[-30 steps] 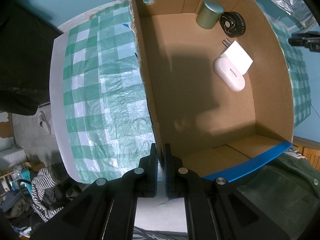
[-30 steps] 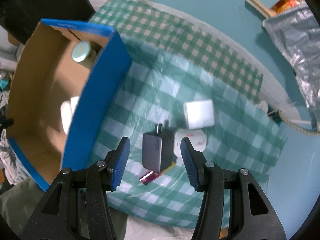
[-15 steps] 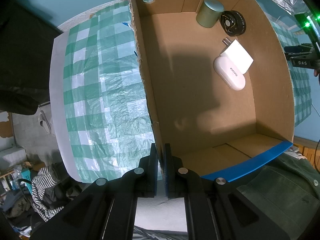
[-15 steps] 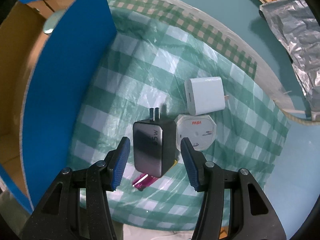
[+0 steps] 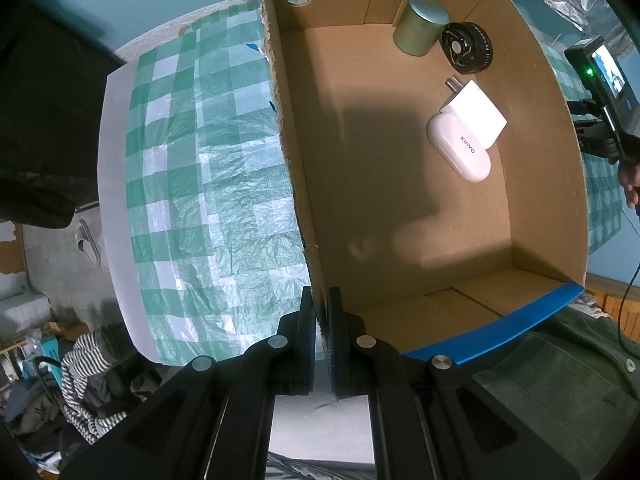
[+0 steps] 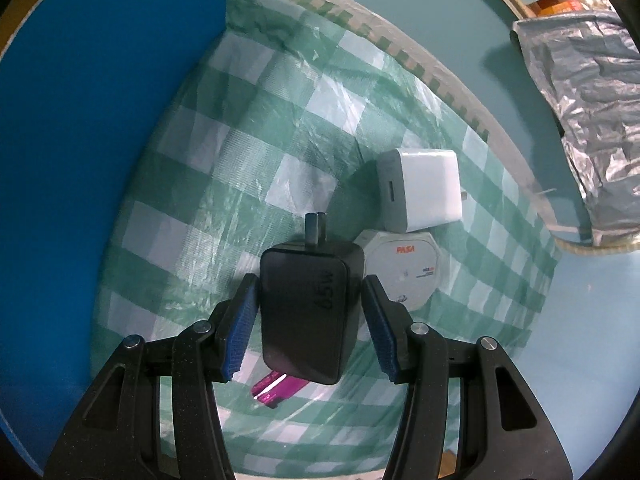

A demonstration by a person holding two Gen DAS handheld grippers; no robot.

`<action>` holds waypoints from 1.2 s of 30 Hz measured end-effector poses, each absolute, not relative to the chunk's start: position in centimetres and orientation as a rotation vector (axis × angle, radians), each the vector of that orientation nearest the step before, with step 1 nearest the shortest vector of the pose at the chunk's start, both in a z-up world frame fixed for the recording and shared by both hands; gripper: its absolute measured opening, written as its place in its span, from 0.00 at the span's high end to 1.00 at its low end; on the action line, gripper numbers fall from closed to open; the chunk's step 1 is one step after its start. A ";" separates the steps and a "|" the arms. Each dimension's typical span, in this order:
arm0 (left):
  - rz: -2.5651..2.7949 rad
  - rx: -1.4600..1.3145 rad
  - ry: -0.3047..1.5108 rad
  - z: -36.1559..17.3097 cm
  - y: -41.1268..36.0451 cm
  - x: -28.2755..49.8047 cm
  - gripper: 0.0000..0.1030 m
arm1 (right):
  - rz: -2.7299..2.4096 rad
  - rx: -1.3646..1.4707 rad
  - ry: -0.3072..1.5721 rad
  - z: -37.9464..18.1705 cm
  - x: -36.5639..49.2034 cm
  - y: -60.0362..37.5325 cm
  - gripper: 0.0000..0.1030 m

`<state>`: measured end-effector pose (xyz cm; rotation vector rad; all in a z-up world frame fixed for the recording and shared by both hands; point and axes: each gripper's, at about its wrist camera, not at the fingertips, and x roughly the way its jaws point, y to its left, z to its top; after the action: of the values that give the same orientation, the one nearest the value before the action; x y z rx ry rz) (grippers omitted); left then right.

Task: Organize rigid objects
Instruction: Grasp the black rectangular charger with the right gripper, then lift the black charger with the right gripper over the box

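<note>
My left gripper points straight down and is shut on the near end of the cardboard box's left wall. Inside the box lie a green tin, a black round part, a white charger and a white Kinyo case. In the right wrist view a black 65W charger lies on the checked cloth, prongs pointing away. My right gripper is open, one finger on each side of the charger, with the pads close to its sides. A magenta item shows from under it.
A white cube charger and a white octagonal PASA disc lie just right of the black charger. The box's blue outer wall rises at the left. A crumpled foil bag sits beyond the green-checked cloth.
My right gripper has come down over the black charger, which now sits between its fingers. The left gripper has kept its grip on the box wall and has not moved.
</note>
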<state>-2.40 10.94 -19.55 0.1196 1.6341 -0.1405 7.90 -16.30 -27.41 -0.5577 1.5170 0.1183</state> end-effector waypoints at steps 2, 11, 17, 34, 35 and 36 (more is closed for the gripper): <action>-0.141 0.120 1.634 -19.6 10.9 -2.4 0.95 | 0.115 -0.565 1.513 -27.4 7.8 -16.2 0.51; -0.141 0.121 1.636 -19.6 11.0 -2.4 0.95 | 0.207 -0.394 1.555 -26.6 8.2 -17.5 0.61; -0.140 0.121 1.635 -19.5 11.0 -2.4 0.95 | 0.276 -0.277 1.588 -26.5 8.1 -18.5 0.61; -0.141 0.122 1.640 -19.5 11.0 -2.5 0.95 | 0.321 -0.252 1.572 -23.7 8.0 -18.9 0.61; -0.141 0.121 1.640 -19.5 11.0 -2.5 0.95 | 0.328 -0.256 1.569 -23.3 8.0 -18.8 0.61; -0.141 0.121 1.641 -19.5 11.0 -2.5 0.95 | 0.333 -0.257 1.564 -22.9 8.0 -18.6 0.61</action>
<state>-2.46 10.98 -19.55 0.1206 1.6405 -0.1411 8.00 -18.61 -22.91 -0.2572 1.5638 0.3329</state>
